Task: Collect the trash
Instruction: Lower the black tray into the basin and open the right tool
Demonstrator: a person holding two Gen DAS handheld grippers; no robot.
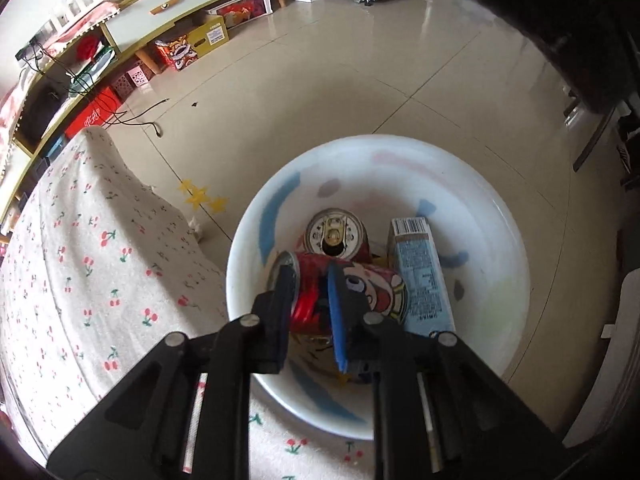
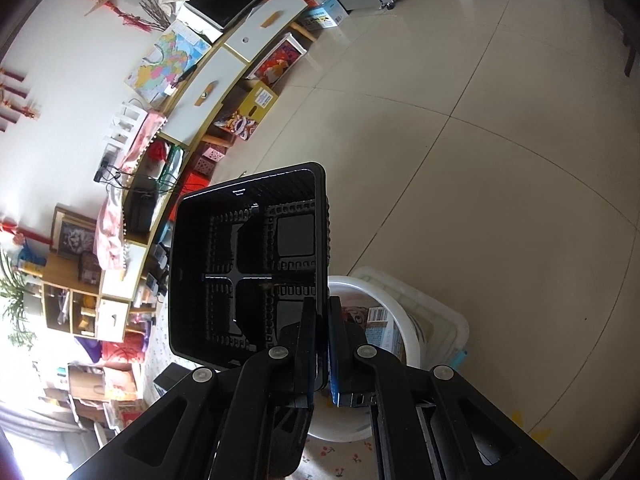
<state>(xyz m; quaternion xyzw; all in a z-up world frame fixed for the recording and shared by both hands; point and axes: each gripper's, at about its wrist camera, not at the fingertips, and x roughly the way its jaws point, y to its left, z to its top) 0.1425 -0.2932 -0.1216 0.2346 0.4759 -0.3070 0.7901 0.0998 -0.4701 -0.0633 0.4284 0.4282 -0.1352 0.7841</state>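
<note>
In the left wrist view my left gripper (image 1: 312, 280) is over a white basin (image 1: 508, 248) and its fingers close around a red drink can (image 1: 360, 292) lying on its side in the basin. A second red can (image 1: 334, 234) stands upright behind it, and a light blue carton (image 1: 422, 276) leans at the right. In the right wrist view my right gripper (image 2: 322, 312) is shut on the wall of an empty black plastic basket (image 2: 248, 256), held tipped with its opening toward the camera, above the basin (image 2: 384, 300).
The basin rests at the edge of a surface covered with a cherry-print cloth (image 1: 80, 264). Beige tiled floor (image 1: 360, 80) lies beyond. A long low cabinet (image 1: 160, 12) with boxes under it lines the far wall. A clear plastic bin (image 2: 444, 320) sits beside the basin.
</note>
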